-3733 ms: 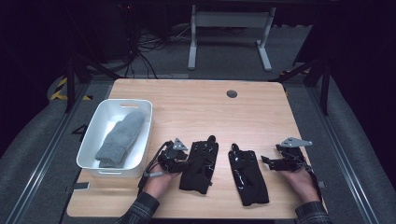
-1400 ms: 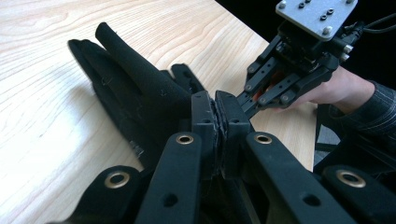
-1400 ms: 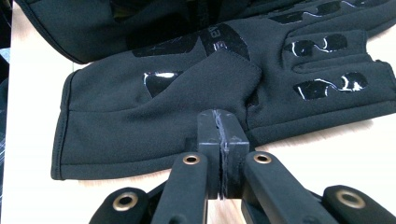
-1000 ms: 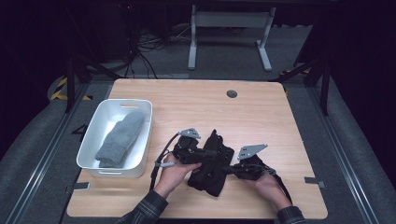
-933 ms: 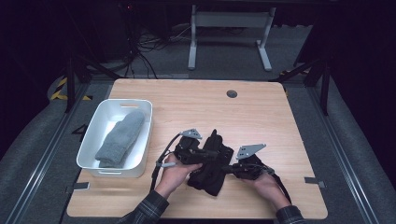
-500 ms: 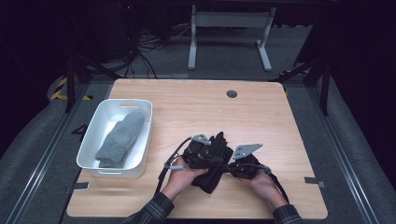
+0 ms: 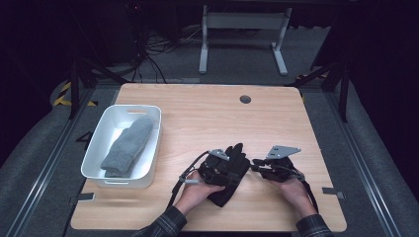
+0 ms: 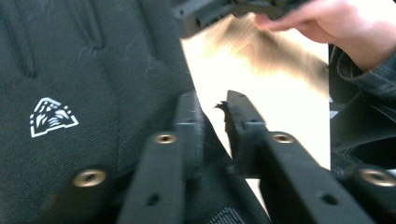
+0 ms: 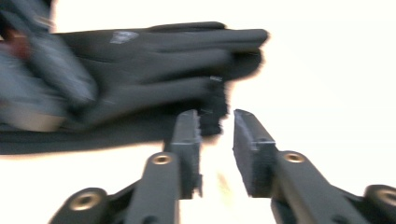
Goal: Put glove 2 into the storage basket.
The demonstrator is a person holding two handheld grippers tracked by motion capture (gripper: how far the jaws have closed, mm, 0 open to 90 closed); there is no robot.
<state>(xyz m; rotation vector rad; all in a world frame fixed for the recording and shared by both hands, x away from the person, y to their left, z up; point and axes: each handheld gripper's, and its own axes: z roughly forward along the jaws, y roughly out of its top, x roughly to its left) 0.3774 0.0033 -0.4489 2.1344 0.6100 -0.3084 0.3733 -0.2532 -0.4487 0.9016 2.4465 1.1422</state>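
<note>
Two black gloves lie piled one on the other near the table's front edge. My left gripper rests on the pile's left side. In the left gripper view its jaws stand slightly apart over the edge of a glove that bears a white logo; they have just been opening, and the pads do not press on the fabric. My right gripper is just right of the pile. Its jaws have also just been opening, and the glove lies beyond their tips with nothing between them.
A white bin at the left holds a grey mitten. The wooden table has a round cable port at the back. The person's right hand appears across the table in the left gripper view.
The two gloves, apart at first, are now one pile, shifted slightly right with the left hand. The right gripper has drawn away to the right of the pile.
</note>
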